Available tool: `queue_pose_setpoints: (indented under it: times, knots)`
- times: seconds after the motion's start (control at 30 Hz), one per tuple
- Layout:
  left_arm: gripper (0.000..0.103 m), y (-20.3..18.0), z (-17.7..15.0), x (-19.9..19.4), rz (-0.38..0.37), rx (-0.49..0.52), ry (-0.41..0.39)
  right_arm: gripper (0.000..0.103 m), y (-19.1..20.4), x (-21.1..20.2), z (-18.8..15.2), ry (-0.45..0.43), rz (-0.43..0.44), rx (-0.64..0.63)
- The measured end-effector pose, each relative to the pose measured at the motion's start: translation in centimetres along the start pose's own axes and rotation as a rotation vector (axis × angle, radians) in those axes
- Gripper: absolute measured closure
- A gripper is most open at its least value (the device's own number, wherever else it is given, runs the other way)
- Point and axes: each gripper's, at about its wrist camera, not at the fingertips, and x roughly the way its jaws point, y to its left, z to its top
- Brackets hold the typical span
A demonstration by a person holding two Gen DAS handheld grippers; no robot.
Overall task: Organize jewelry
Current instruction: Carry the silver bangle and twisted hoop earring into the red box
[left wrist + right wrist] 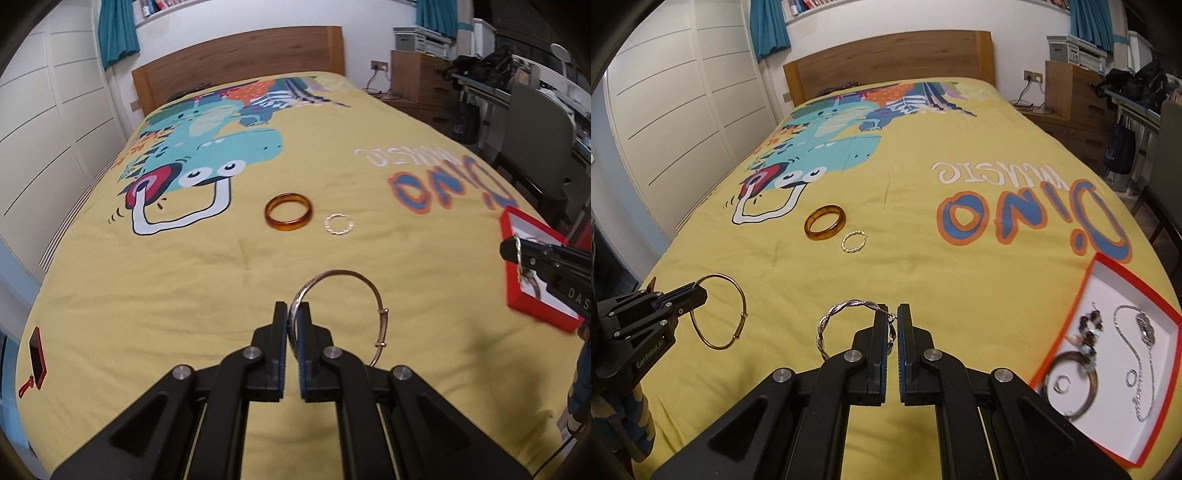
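My left gripper (294,314) is shut on a thin gold bangle (364,291) and holds it above the bed; it also shows in the right wrist view (698,291) with the bangle (740,299). My right gripper (893,314) is shut on a twisted silver bracelet (834,314), left of the red jewelry box (1086,291). In the left wrist view the right gripper (513,251) hangs over that box (513,299). An amber bangle (289,217) (825,223) and a small silver ring (338,224) (854,242) lie on the bedspread.
The box holds a silver chain (1134,350), a beaded piece (1089,328), a dark bangle (1089,387) and small rings. A red lid (38,358) lies at the bed's left edge. A yellow dinosaur bedspread (184,280) covers the bed. A wardrobe stands left, a chair (535,147) and desk right.
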Motion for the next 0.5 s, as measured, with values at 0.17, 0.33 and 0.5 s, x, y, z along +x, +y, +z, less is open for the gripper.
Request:
queue_pose_setpoints:
  times: [0.17, 0.33, 0.5]
  knots:
    - [0.099, -2.2, -0.1, -1.7, -0.02, 0.034, -0.017, 0.098, -1.3, -2.3, -0.9, -0.021, -0.01, 0.016]
    - [0.099, -4.0, 0.0, -2.8, -0.037, 0.058, -0.032, 0.098, -3.1, -4.3, -1.7, -0.038, -0.029, 0.034]
    - [0.099, -5.7, 0.0, -3.4, -0.049, 0.079, -0.035, 0.098, -4.9, -6.1, -2.3, -0.053, -0.045, 0.051]
